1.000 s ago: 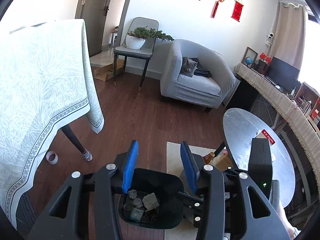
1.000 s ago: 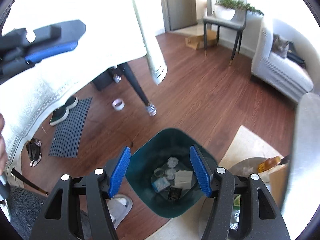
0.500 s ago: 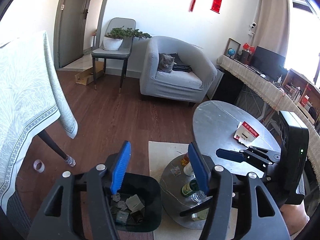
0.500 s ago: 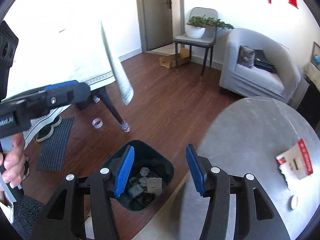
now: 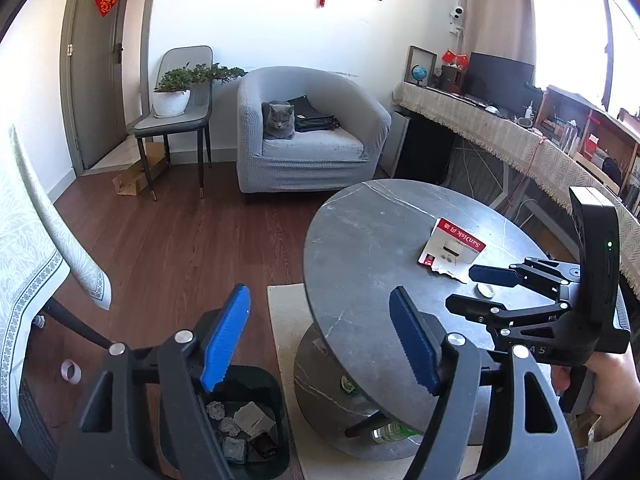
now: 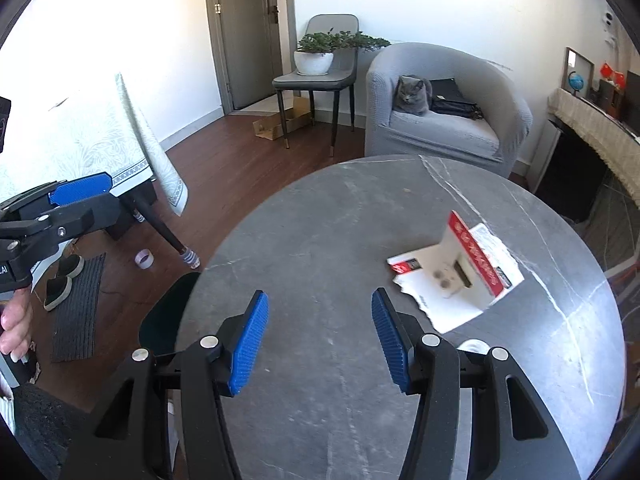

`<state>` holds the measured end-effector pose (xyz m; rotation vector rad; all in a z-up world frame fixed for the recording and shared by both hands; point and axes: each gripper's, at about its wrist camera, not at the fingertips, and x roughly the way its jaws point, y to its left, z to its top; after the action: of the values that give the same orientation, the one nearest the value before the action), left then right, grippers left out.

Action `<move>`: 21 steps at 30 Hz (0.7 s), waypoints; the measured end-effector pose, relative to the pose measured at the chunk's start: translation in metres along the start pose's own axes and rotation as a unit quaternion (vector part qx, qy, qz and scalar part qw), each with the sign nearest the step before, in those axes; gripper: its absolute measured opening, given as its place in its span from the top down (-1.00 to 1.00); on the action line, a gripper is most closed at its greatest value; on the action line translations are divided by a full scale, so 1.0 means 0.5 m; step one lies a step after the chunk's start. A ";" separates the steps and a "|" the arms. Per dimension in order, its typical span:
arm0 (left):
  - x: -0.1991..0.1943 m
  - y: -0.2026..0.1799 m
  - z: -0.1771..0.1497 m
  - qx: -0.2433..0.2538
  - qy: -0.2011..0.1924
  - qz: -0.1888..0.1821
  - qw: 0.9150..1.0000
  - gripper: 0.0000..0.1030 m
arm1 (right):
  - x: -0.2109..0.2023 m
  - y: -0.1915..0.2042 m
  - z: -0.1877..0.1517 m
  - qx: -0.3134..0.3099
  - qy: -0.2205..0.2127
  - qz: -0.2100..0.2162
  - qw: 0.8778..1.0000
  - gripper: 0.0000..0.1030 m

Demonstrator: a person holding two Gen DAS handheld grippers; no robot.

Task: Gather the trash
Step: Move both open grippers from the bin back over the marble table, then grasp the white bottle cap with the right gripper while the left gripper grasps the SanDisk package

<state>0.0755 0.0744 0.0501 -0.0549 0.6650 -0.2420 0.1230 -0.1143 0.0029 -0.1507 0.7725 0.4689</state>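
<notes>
A torn white and red SanDisk package (image 5: 451, 249) lies on the round grey marble table (image 5: 360, 248); it also shows in the right wrist view (image 6: 456, 276). A small white cap (image 5: 486, 290) lies beside it, partly behind my right finger in the right wrist view (image 6: 472, 346). My right gripper (image 6: 320, 336) is open and empty over the table, just short of the package. My left gripper (image 5: 320, 336) is open and empty, above the dark trash bin (image 5: 276, 408) on the floor, which holds several crumpled scraps. The bin's rim shows left of the table (image 6: 164, 320).
A grey armchair (image 5: 312, 140) with a cat (image 5: 279, 120) stands at the back, with a chair and potted plant (image 5: 176, 92) to its left. A cloth-covered table (image 5: 28, 248) is at left, a tape roll (image 5: 71, 372) on the floor. Bottles sit on the lower shelf (image 5: 384, 432).
Both grippers rose and swung right, from over the bin toward the round table. The right gripper now hangs over the tabletop near the package. Both stay open.
</notes>
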 end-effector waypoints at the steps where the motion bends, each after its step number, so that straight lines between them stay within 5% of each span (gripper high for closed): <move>1: 0.007 -0.011 0.002 0.002 0.001 -0.004 1.000 -0.47 | -0.003 -0.017 -0.003 0.005 0.000 -0.006 1.000 -0.06; 21: 0.132 -0.178 0.037 0.020 0.021 -0.070 0.997 -0.51 | 0.021 -0.173 -0.056 0.036 0.037 -0.031 0.998 0.07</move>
<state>0.1188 -0.0284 0.0363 -0.0585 0.6998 -0.3919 0.1512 -0.1956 -0.0277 -0.1242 0.8537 0.3781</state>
